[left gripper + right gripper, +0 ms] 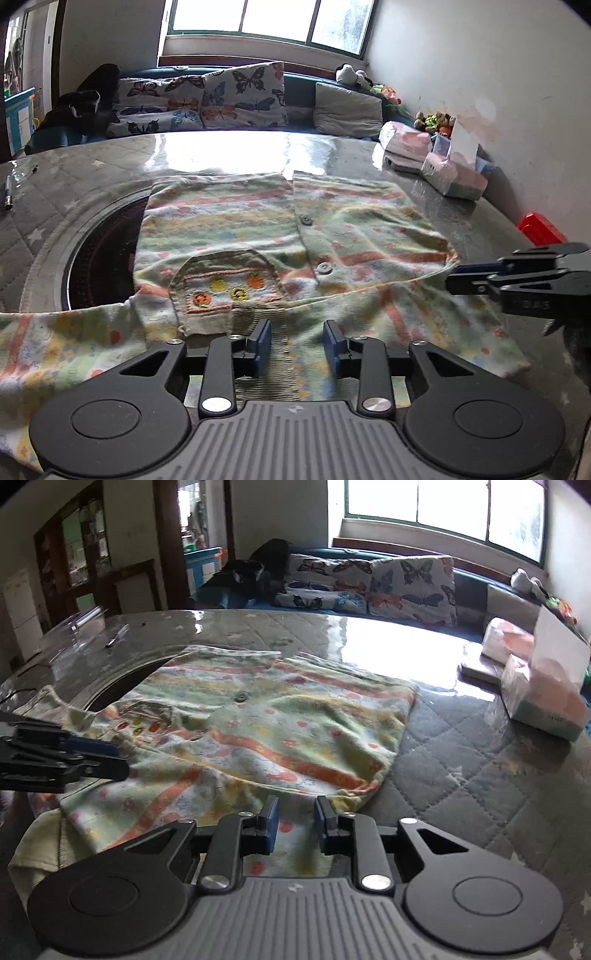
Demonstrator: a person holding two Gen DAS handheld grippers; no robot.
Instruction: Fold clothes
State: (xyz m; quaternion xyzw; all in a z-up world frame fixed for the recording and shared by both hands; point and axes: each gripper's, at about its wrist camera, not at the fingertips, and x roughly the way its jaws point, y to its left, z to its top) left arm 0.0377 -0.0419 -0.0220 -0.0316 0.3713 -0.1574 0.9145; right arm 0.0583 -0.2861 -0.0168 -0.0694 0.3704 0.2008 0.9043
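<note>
A small striped, flower-printed garment (280, 236) is laid flat on the quilted grey table (74, 192), which is covered by a glossy transparent sheet; part of the garment lies over a dark circular recess (103, 251) set into the tabletop. The garment is shown front side up, with two grey buttons (325, 268) along its placket and a patch pocket (225, 286) embroidered with round motifs. One sleeve is extended toward the left edge of the left wrist view, and the near hem hangs toward the table edge. The left gripper (297, 345) is positioned over the near hem just in front of the pocket; its jaws are spread, with cloth visible in the gap between them and nothing pinched. The right gripper (295, 825) is positioned over the near right portion of the garment (273, 731), beside a folded-over corner; its jaws are likewise spread and no cloth is clamped. In the left wrist view the right gripper (465, 278) is seen from the side near the garment's right edge. Packs of tissues (454, 177) are stacked at the far right of the table, near the wall. Butterfly-print cushions (243, 96) are arranged on a bench beneath the window (273, 18).
</note>
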